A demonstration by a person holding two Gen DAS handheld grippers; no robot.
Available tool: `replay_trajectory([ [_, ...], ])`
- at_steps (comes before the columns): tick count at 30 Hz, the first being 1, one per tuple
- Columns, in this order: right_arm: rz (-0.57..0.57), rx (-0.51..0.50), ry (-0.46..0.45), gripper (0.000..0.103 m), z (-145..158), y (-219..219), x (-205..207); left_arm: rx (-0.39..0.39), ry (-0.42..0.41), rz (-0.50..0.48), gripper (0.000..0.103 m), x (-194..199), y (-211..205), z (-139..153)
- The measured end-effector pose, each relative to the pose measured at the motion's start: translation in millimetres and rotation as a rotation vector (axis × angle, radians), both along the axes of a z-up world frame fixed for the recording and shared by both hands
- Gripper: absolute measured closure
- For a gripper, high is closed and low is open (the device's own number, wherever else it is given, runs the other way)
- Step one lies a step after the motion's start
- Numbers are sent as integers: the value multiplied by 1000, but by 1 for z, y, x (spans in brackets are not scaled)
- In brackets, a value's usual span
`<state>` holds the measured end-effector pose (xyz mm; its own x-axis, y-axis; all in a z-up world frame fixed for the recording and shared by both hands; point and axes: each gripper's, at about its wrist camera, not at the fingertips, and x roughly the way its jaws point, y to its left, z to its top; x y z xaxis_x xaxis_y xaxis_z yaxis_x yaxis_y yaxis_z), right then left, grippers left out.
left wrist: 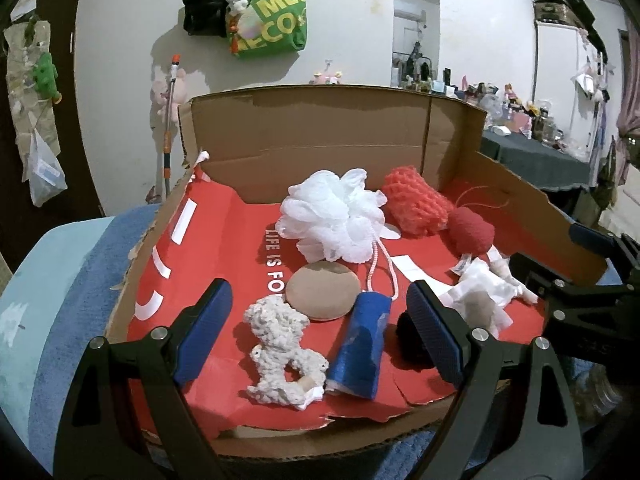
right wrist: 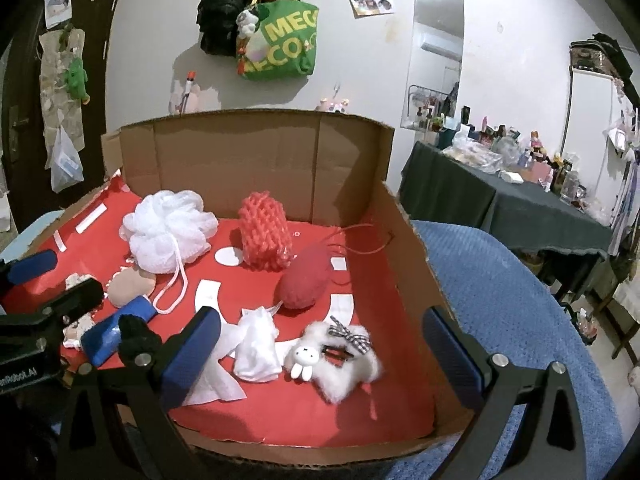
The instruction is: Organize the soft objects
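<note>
In the box: shallow brown corrugated cardboard box [left wrist: 320,128] with glossy red printed floor, torn front edge, sitting on a blue textured blanket [right wrist: 500,280].
Loofah: white puffy mesh bath loofah [left wrist: 332,216], ruffled, with pale pink looped cord, back-centre of the floor.
Net sponge: coral-red open-weave netted sponge [left wrist: 414,204], blocky, just right of the loofah, near the back wall.
Yarn ball: dark red fuzzy oval ball [left wrist: 471,232] with thin red string, right of the net sponge.
Pad: tan round flat foam pad [left wrist: 323,291], smooth, in front of the loofah.
Knit piece: cream nubby knitted toy [left wrist: 280,354], lumpy, front-left, just beside the blue piece.
Blue piece: blue rolled cloth-like tube [left wrist: 360,344], tilted, front-centre.
Black piece: black fuzzy knit lump [right wrist: 138,336], touching the tube's near end.
White cloth: crumpled white thin fabric [right wrist: 256,346], front, near the ball.
Plush: white furry plush clip [right wrist: 340,356] with small rabbit face and checked bow, front-right.
Left gripper: [left wrist: 320,336] black frame, blue ribbed pads, fingers [left wrist: 208,332] spread wide; knit piece and tube lie on the floor between them, no pad touching; holds nothing.
Right gripper: [right wrist: 326,368] same build, fingers [right wrist: 452,356] wide apart above white cloth and plush; no contact seen, holds nothing.
</note>
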<state>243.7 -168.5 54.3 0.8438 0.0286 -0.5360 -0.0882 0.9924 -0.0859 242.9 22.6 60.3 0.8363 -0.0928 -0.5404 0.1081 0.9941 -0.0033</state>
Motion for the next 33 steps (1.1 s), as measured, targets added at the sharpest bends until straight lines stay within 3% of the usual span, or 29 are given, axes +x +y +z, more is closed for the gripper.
replay_trajectory([
  [10, -4, 4, 0, 0, -1, -1, 2, -11, 44, 31, 14, 8, 5, -6],
  [33, -4, 2, 0, 0, -1, -1, 1, -13, 39, 28, 14, 7, 5, -5],
])
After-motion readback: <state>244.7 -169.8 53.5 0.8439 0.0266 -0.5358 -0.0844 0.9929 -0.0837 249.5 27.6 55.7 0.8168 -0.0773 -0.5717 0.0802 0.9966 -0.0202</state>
